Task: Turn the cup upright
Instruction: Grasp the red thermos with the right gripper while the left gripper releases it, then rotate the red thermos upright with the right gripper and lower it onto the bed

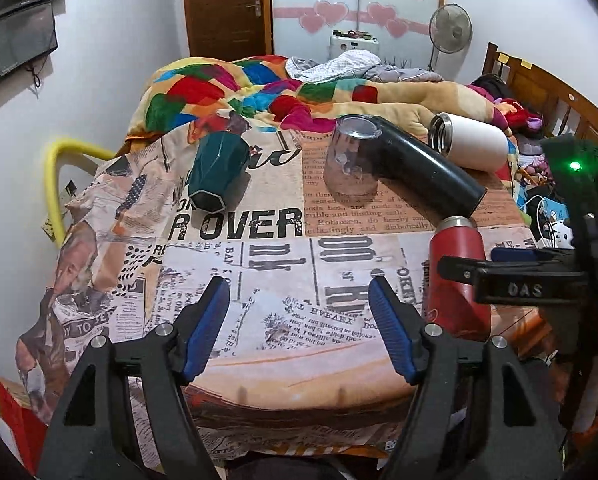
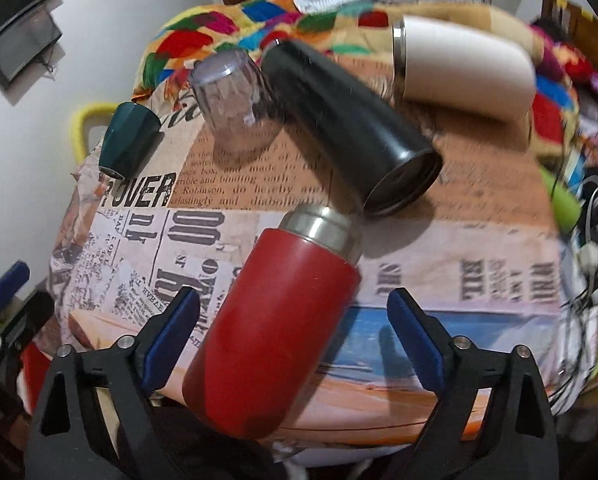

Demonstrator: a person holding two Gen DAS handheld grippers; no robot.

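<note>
A red flask cup (image 2: 275, 312) with a steel neck lies on its side on the newsprint tablecloth (image 2: 459, 280), between the open fingers of my right gripper (image 2: 295, 340), not clamped. It also shows in the left wrist view (image 1: 457, 276) at the right, with the right gripper (image 1: 499, 268) beside it. My left gripper (image 1: 299, 332) is open and empty over the front of the table. A black cup (image 1: 431, 168), a white cup (image 1: 471, 146) and a dark green cup (image 1: 215, 172) lie on their sides. A clear glass (image 1: 353, 160) stands upside down.
A bed with a colourful quilt (image 1: 259, 88) lies behind the table. Cluttered items and cables (image 1: 547, 216) sit off the right edge. A yellow chair frame (image 1: 59, 184) stands at the left. The tablecloth (image 1: 259, 280) hangs over the front edge.
</note>
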